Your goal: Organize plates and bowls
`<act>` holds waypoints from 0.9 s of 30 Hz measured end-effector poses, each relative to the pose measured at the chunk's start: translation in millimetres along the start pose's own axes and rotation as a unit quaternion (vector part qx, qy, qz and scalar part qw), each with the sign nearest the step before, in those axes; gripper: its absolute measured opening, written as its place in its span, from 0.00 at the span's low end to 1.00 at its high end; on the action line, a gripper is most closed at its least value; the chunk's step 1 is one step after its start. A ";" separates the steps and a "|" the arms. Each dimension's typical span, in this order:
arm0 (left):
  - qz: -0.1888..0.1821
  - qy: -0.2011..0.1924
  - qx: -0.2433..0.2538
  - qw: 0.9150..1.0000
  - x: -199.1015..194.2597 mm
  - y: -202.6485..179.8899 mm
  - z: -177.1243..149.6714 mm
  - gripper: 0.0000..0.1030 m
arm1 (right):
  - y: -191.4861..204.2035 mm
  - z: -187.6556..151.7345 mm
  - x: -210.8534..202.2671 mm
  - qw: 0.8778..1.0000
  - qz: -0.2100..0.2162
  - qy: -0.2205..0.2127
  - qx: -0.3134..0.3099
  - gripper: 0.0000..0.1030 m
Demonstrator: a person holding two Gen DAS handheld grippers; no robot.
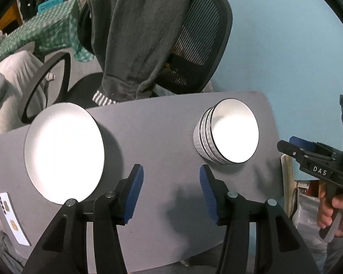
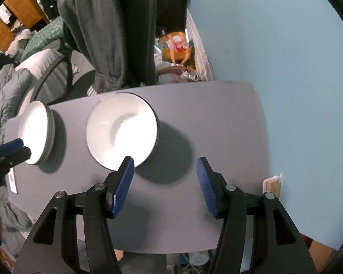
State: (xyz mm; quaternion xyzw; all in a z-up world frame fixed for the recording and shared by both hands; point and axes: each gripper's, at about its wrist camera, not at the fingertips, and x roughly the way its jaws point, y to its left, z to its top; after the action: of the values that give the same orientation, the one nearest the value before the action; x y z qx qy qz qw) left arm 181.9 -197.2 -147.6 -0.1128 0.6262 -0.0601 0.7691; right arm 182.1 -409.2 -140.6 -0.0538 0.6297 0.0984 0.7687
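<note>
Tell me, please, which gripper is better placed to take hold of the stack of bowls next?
Probably the right gripper: the bowl stack sits just ahead of its open jaws, rim by the left pad. The left gripper hangs open over bare table, between the plates and bowls.

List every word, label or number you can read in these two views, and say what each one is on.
"DAS": white letters on the black body of the right claw, seen in the left wrist view.
Teal box in the far background: it carries a dark label, too small and blurred to read.
White card at the table's left edge: round marks only, no legible text.
Plates and bowls: no markings.
</note>
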 end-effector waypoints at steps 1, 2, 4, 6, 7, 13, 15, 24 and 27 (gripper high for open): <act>-0.001 0.002 -0.002 1.000 3.3 -1.7 0.9 0.52 | -3.1 -1.0 2.9 1.000 0.002 0.003 0.003 0.54; -0.002 0.003 -0.004 1.000 5.5 -3.0 1.6 0.55 | -5.5 -0.6 5.6 1.000 0.005 0.005 0.005 0.54; -0.004 0.007 -0.009 1.000 11.9 -7.3 4.7 0.57 | -10.1 -1.4 9.3 1.000 0.010 0.009 0.008 0.54; -0.010 0.016 -0.011 1.000 19.3 -12.7 9.2 0.60 | -13.2 -0.3 12.7 1.000 0.015 0.012 0.003 0.54; -0.011 0.020 -0.012 1.000 22.7 -15.9 11.7 0.60 | -14.7 0.6 14.4 1.000 0.021 0.013 -0.001 0.55; -0.023 0.030 -0.016 0.999 43.8 -35.1 25.6 0.64 | -19.9 15.5 26.4 0.998 0.061 0.024 -0.011 0.63; -0.022 0.034 -0.017 0.999 52.6 -40.0 29.8 0.65 | -21.2 21.8 33.2 0.997 0.069 0.029 -0.012 0.63; -0.009 0.067 -0.053 0.996 96.0 -41.1 44.4 0.65 | -16.6 44.4 74.7 0.992 0.100 0.065 -0.041 0.63; -0.003 0.071 -0.059 0.996 105.2 -40.3 46.5 0.65 | -18.1 47.8 86.9 0.990 0.107 0.077 -0.047 0.63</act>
State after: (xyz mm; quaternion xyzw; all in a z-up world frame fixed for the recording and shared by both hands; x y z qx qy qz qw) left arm 251.2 -256.2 -228.6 -0.1559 0.6816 -0.0334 0.7141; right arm 248.0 -409.8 -216.8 -0.0298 0.6840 0.2055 0.6992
